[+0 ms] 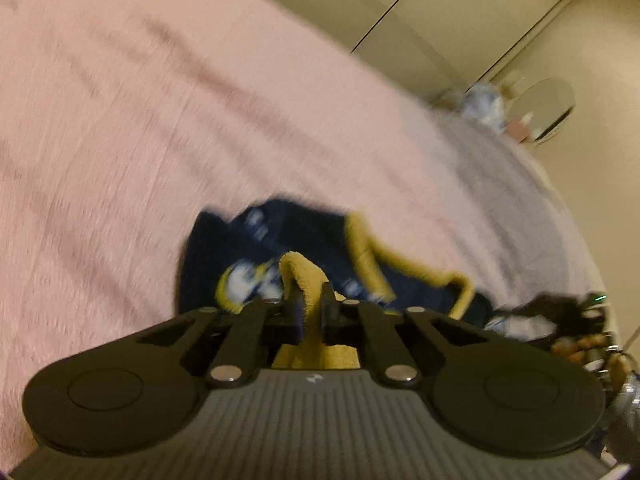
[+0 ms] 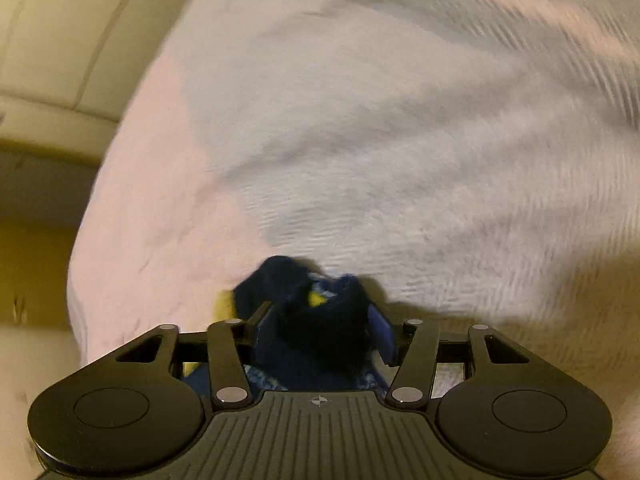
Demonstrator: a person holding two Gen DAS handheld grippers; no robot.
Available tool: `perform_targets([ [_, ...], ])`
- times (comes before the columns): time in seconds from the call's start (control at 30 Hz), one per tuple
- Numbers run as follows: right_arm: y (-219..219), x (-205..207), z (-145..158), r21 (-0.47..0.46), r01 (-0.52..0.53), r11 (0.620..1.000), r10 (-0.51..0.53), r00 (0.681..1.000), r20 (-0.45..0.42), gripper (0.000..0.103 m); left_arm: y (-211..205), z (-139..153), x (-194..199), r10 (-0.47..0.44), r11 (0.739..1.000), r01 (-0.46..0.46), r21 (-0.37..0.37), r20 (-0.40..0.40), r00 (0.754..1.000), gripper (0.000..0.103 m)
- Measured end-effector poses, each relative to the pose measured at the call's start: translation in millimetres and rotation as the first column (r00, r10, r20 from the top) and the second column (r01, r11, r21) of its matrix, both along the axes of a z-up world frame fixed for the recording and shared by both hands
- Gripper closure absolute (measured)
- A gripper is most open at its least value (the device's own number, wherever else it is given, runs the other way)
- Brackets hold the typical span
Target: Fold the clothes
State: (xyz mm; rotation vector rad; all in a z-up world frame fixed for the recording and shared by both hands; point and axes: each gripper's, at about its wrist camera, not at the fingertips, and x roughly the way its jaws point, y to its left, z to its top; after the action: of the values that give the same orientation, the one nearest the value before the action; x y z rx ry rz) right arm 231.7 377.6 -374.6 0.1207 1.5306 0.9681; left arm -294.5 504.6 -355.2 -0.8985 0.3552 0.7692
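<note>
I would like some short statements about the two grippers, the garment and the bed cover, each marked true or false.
1. The left gripper is shut on the garment's yellow trim. True.
2. The garment is mostly red. False: it is dark blue with yellow trim.
3. Dark blue cloth lies between the right gripper's fingers. True.
4. The garment lies on a wooden floor. False: it lies on a pink cover.

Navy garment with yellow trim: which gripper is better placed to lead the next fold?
Probably the left gripper: it is pinched on the yellow trim. The right gripper only bunches navy garment fabric between half-open jaws.
</note>
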Motion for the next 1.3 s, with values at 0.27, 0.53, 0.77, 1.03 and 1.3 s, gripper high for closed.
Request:
perform_targets([
  [0.27, -20, 15, 23, 0.150, -0.082, 0.985, 0.059, 0.987, 0.150, 0.097, -10, -4, -18, 0.117, 0.991, -0.119, 0.061, 0.039, 0.992, 0.099],
  [0.53, -28, 7, 3, 0.134, 0.020, 0.991, -0.049, 0.976, 0.214, 0.067, 6, -26, 5, 0.206, 0.978, -0.207, 0.004, -0.144, 0.968, 0.086],
  [0.77, -98, -109, 58, -0.042, -0.607, 0.794, 0.452, 0.542, 0.709, 0.065, -62, 15, -29, 0.234, 0.964, -0.253, -0.079, -0.193, 0.953, 0.069],
  [1.03, -129, -202, 12, -0.358, -0.753, 0.553, 0.597, 0.058, 0.800, 0.065, -70, -18, -29, 0.380, 0.884, -0.380, -0.272, -0.054, 0.923, 0.063],
  [1.3, -128, -199, -13, -0.496, -0.603, 0.625, 0.586, -0.058, 0.808, 0.100, -84, -9, -19, 0.127, 0.991, -0.131, -0.009, -0.176, 0.976, 0.095],
])
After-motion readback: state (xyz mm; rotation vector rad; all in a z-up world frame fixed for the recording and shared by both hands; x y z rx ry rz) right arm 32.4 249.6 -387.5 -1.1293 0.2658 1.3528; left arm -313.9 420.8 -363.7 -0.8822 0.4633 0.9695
